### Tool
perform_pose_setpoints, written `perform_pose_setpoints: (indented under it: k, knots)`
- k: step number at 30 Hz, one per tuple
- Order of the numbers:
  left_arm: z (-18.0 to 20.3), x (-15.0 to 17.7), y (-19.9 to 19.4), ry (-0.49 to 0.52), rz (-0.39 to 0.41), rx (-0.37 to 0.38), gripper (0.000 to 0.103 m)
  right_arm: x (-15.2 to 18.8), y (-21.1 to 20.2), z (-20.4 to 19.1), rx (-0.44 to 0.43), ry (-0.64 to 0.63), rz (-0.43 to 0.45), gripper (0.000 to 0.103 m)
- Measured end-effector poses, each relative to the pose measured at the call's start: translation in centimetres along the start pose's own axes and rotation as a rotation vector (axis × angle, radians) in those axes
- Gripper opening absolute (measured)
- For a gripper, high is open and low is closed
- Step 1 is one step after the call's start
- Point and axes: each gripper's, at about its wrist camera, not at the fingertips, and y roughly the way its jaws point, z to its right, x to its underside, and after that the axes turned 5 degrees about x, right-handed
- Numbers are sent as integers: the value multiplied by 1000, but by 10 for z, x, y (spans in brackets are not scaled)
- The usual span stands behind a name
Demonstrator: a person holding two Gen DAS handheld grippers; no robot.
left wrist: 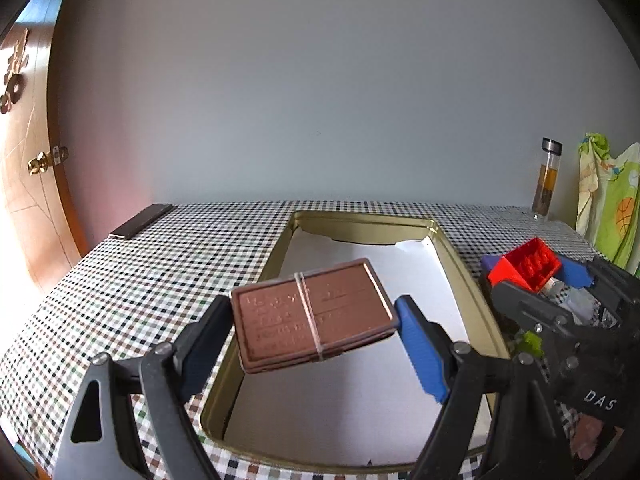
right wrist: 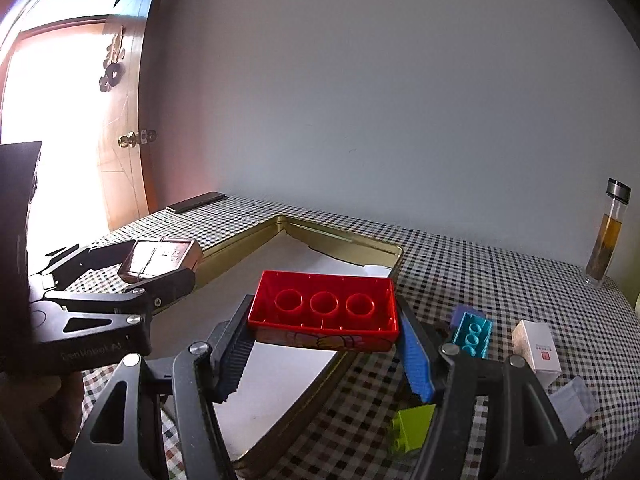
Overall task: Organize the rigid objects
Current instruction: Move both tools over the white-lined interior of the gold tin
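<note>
My left gripper (left wrist: 314, 314) is shut on a flat brown case (left wrist: 312, 316) bound with a rubber band, held in the air over the left side of the gold tin tray (left wrist: 468, 280). My right gripper (right wrist: 324, 320) is shut on a big red building block (right wrist: 324, 312), hollow side up, above the tray's near right rim (right wrist: 340, 240). White paper lines the tray. In the right wrist view the left gripper (right wrist: 160, 268) and brown case (right wrist: 160, 256) hang at the tray's left edge; in the left wrist view the red block (left wrist: 528, 264) shows at right.
A checkered cloth (left wrist: 160, 264) covers the table. Right of the tray lie a cyan block (right wrist: 474, 334), a purple block (right wrist: 466, 312), a lime block (right wrist: 412, 426), a small white box (right wrist: 538, 346) and a clear plastic piece. A glass bottle (right wrist: 608, 232) stands back right, a dark flat bar (right wrist: 196, 202) back left.
</note>
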Motion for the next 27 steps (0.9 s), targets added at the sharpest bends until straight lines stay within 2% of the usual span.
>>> perform_pose_setpoints:
  k: [8,17,23,27]
  knots:
    - [-4,-4,17,-1,-50,7,83,-4,18,3,-9,7,-31,67]
    - [-1,-18,27,21,-67,14,83,-17,35,3,-29,14,-52,67]
    - [-4,-25,36,30,-82,-6,83,-26,46,3,-25,7,-63,67]
    - [-8,-28,46,29,-119,-10,83,-29,53,2,-22,-1,-76,67]
